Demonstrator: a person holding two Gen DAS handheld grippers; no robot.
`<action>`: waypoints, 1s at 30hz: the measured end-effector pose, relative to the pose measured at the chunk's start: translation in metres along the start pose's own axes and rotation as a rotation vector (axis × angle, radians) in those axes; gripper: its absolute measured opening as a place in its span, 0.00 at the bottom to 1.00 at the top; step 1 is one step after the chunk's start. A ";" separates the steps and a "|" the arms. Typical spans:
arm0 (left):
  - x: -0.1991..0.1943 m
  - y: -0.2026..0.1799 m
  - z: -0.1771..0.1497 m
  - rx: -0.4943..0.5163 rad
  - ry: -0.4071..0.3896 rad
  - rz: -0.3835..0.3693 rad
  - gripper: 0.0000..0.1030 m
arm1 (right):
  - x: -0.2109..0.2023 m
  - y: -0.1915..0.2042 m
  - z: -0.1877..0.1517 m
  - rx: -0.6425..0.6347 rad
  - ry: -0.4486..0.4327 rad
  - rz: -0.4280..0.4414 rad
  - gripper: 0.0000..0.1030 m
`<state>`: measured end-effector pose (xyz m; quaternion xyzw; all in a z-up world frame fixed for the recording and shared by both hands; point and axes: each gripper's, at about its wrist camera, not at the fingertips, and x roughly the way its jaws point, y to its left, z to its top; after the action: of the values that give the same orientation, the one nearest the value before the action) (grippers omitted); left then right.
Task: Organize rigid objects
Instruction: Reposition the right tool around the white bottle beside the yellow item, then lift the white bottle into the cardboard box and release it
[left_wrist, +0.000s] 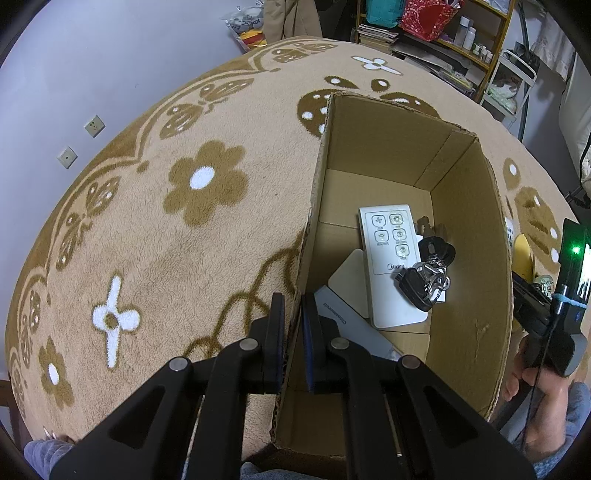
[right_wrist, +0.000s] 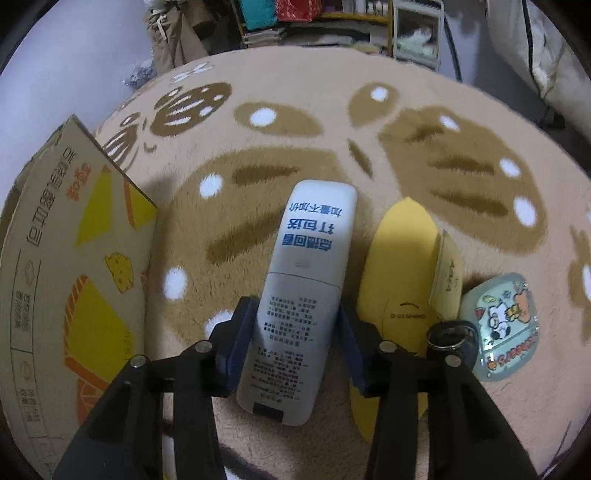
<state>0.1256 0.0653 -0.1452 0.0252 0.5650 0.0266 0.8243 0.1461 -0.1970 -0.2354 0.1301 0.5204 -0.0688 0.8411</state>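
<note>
My left gripper (left_wrist: 293, 314) is shut on the left wall of an open cardboard box (left_wrist: 476, 229), one finger outside and one inside. Inside the box lie a white fan remote (left_wrist: 391, 258), a bunch of black keys (left_wrist: 428, 273) and flat white and grey items (left_wrist: 351, 295). In the right wrist view my right gripper (right_wrist: 295, 325) straddles a white remote (right_wrist: 303, 291) lying face down on the rug, the pads (right_wrist: 242, 339) close beside its sides. The box's printed outer wall (right_wrist: 74, 258) stands to the left.
A yellow case (right_wrist: 395, 266) lies right of the white remote, with a black ring fob (right_wrist: 450, 334) and a cartoon-printed tag (right_wrist: 506, 325) beside it. All sit on a beige flowered rug (left_wrist: 184, 221). Shelves and clutter (left_wrist: 424, 29) stand at the back.
</note>
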 end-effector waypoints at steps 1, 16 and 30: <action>0.000 0.000 0.000 0.000 0.000 0.001 0.08 | -0.002 0.001 -0.001 0.001 -0.007 -0.013 0.45; 0.001 0.003 0.001 -0.010 0.007 -0.011 0.08 | -0.068 0.007 0.032 0.049 -0.142 0.142 0.19; 0.001 0.001 0.001 -0.008 0.006 -0.008 0.09 | -0.080 0.010 0.035 0.039 -0.170 0.144 0.18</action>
<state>0.1267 0.0665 -0.1453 0.0196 0.5676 0.0254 0.8227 0.1428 -0.1994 -0.1471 0.1771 0.4349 -0.0289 0.8824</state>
